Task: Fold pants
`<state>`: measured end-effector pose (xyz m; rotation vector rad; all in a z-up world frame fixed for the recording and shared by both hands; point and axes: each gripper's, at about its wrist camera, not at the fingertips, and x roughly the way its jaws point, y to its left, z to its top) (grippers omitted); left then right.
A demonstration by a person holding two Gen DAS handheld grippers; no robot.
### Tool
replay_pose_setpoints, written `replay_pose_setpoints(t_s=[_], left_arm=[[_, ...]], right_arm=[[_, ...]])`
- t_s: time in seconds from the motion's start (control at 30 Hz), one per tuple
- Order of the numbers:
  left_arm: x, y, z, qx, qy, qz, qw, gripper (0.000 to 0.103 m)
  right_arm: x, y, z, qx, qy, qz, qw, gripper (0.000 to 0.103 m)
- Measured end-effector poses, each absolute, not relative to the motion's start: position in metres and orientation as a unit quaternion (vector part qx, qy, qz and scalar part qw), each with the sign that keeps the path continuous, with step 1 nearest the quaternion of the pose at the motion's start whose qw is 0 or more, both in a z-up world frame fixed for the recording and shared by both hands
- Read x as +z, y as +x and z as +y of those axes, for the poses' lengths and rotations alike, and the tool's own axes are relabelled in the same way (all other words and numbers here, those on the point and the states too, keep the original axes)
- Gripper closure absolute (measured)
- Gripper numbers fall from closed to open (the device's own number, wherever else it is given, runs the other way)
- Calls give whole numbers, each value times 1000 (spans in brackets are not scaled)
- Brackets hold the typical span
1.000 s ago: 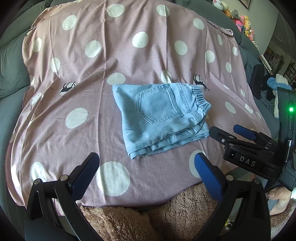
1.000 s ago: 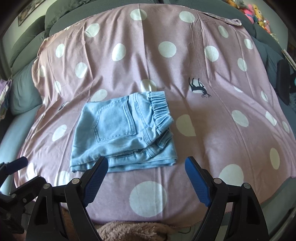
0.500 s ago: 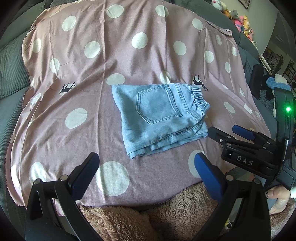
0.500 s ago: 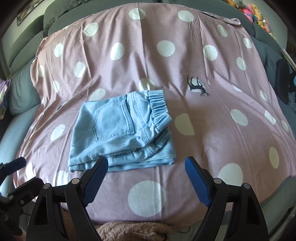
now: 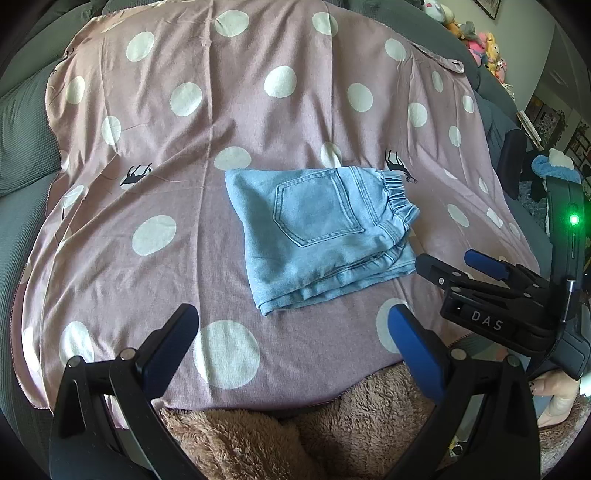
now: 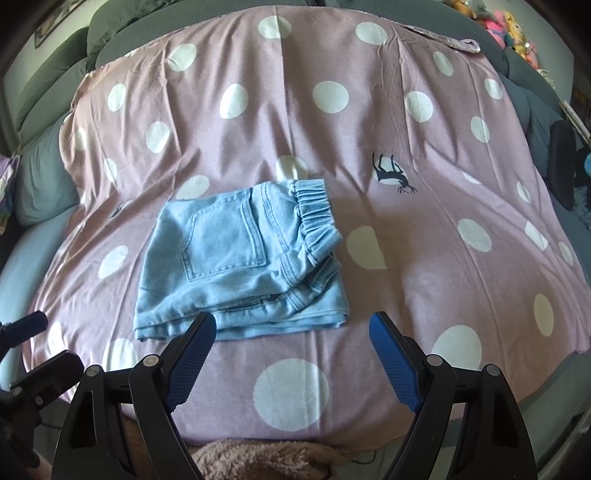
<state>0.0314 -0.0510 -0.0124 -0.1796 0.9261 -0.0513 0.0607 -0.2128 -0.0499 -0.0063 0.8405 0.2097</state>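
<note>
Light blue denim pants (image 5: 317,236) lie folded into a compact stack on a pink polka-dot sheet (image 5: 166,173), back pocket up and elastic waistband to the right. The same pants (image 6: 240,266) fill the middle of the right wrist view. My left gripper (image 5: 291,325) hovers open over the sheet's near edge, below and short of the pants, nothing between its blue pads. My right gripper (image 6: 291,332) also stands open, its left fingertip (image 6: 199,328) overlapping the stack's near hem in view. In the left wrist view the right gripper (image 5: 458,264) sits just right of the pants.
A brown fleece blanket (image 5: 295,435) lies under the near edge of the sheet. Grey cushions (image 6: 44,184) border the left side. Plush toys (image 5: 476,33) and a dark chair (image 5: 511,162) stand at the far right. A hand (image 5: 554,395) holds the right gripper's handle.
</note>
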Motion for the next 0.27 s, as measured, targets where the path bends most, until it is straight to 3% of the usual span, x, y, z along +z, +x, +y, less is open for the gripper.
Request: replay_pose_setpoints(t_s=[0.27], left_arm=[[-8,28,-51,-23,-87,439,894,1]], right_arm=[[-50,61,-214,100,-5,407,908,18]])
